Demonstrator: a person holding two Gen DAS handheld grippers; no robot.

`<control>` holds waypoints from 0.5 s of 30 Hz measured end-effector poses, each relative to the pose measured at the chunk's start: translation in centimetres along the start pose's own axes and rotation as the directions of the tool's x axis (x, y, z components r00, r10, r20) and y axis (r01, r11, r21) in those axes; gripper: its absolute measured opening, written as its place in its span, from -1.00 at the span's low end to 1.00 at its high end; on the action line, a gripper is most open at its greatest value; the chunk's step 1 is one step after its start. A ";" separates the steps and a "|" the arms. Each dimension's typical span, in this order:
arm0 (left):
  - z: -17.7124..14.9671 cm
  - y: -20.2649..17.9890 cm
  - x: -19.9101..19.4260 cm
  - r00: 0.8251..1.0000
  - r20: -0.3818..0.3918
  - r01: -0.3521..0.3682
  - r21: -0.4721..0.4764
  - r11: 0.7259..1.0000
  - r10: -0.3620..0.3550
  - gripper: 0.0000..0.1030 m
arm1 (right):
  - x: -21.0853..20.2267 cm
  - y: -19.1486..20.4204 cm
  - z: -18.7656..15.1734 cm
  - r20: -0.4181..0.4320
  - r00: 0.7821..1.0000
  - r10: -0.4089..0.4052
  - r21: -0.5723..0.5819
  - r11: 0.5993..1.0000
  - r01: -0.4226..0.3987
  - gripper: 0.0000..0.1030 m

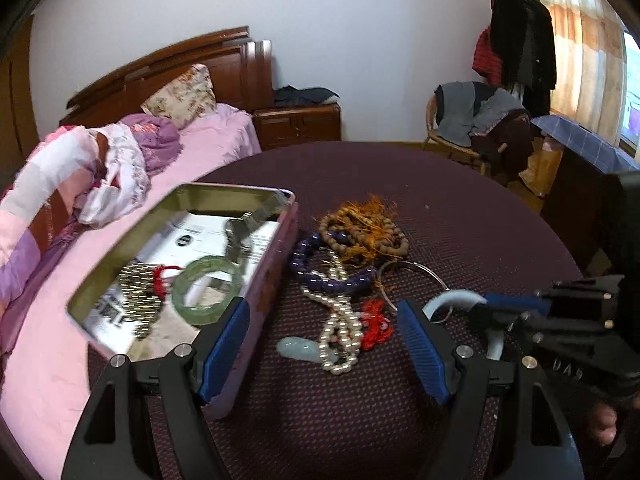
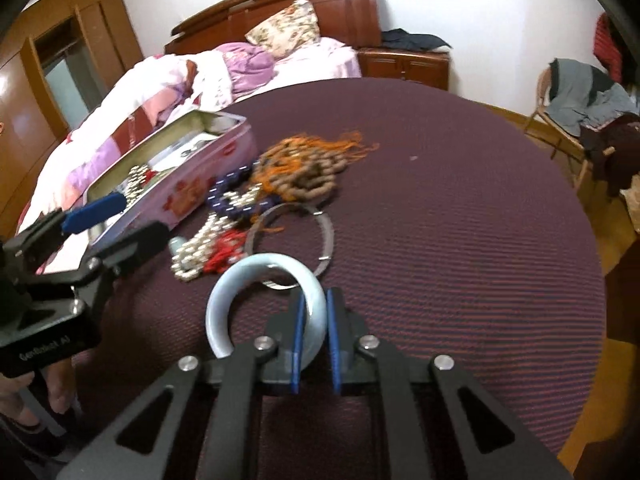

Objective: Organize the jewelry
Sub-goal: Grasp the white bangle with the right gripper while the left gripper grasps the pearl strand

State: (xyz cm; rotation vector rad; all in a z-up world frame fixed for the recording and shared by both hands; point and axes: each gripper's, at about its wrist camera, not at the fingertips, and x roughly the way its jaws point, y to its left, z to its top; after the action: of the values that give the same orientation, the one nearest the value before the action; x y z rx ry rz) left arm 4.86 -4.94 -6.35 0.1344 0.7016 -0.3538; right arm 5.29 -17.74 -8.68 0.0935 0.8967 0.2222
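Our right tool [image 2: 313, 322] clamps the pale blue bangle [image 2: 256, 276] above the bench [image 2: 460, 200].
Our left tool [image 1: 320, 344] gapes wide, holding nothing, beside the tin [image 1: 280, 240] containing a green bangle [image 1: 206, 292].

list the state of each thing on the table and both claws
tin: open, no lid on, at the table's edge
green bangle: lying flat inside the tin
pale bangle: pinched on its rim in the right claw
left claw: open, empty, one finger over the tin
steel ring: flat on the table
pearl string: heaped on the table, outside the tin
brown beads: piled, outside the tin
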 end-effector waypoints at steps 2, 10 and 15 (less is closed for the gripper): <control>0.1 -0.5 0.7 1.000 -0.016 0.002 0.013 1.000 -0.002 0.48 | 0.0 -0.8 0.1 0.003 1.000 -0.009 0.021 1.000 0.009 -0.73; 0.2 -0.7 5.0 0.981 -0.191 0.043 -0.014 0.999 -0.045 -0.30 | -0.1 -1.6 0.2 0.010 1.000 -0.006 0.046 0.999 0.006 -0.73; 0.1 -0.6 4.6 0.983 -0.173 0.054 -0.026 0.998 -0.058 -0.74 | 0.2 -2.0 0.1 0.013 1.000 0.004 0.060 0.998 -0.005 -0.74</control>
State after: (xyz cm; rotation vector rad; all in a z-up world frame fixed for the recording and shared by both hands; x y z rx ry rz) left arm 7.90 -6.79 -9.26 0.1264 0.8829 -0.3915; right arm 5.77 -19.64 -9.13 0.1522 0.8907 0.1984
